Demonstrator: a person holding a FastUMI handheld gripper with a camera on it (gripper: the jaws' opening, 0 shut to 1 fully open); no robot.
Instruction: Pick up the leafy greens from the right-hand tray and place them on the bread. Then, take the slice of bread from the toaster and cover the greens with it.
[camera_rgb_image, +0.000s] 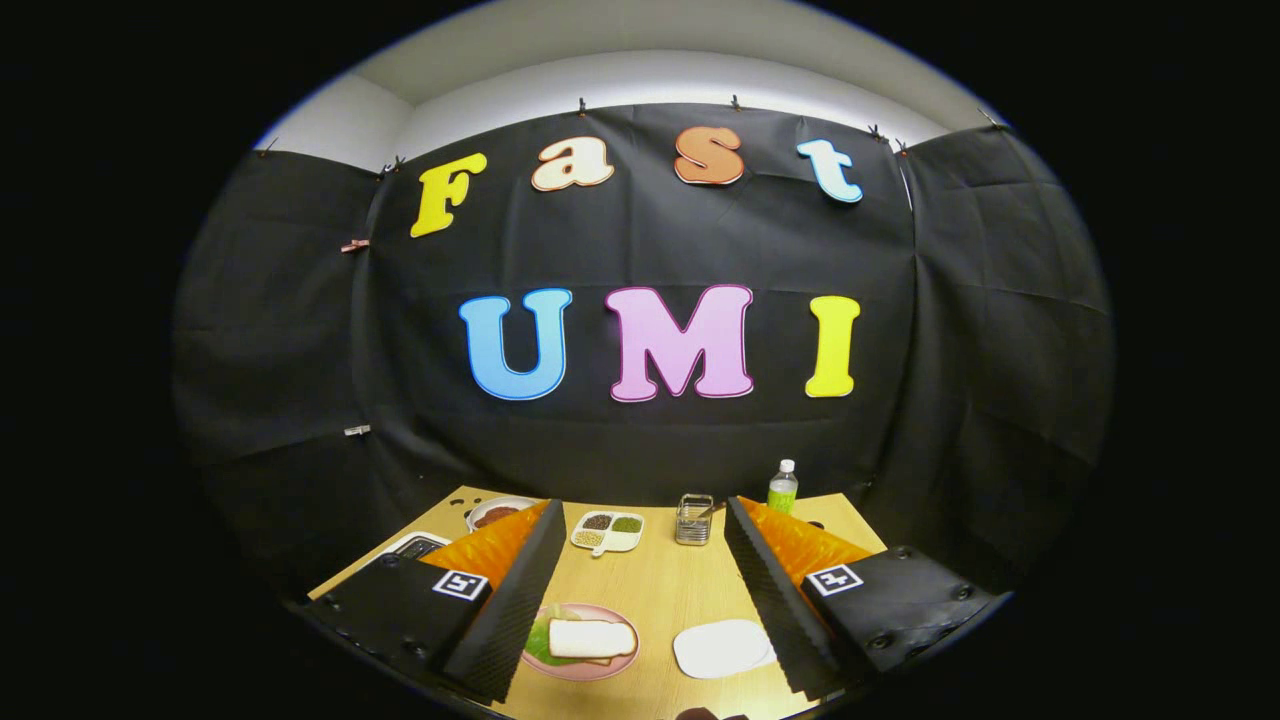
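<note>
Two wide-open, empty jaws of our gripper (640, 600) frame the table (660, 580), where bread (592, 638) already covers the greens (540, 640) on the pink plate (600, 668), lying crosswise nearer the left finger.

My gripper (645, 590): fingers spread wide, nothing between them, held above the wooden table (660, 590). Open lane: bare tabletop running straight ahead between my fingers. Obstacles near: pink plate (560, 668) with bread slice (592, 638) over greens (541, 640), beside my left finger; empty white tray (722, 648) beside my right finger. Obstacles far, beyond the fingers: divided dish (608, 532), wire basket (694, 519), bottle (782, 487), a plate (497, 513) at far left. Black cloth wall closes the table's back.
</note>
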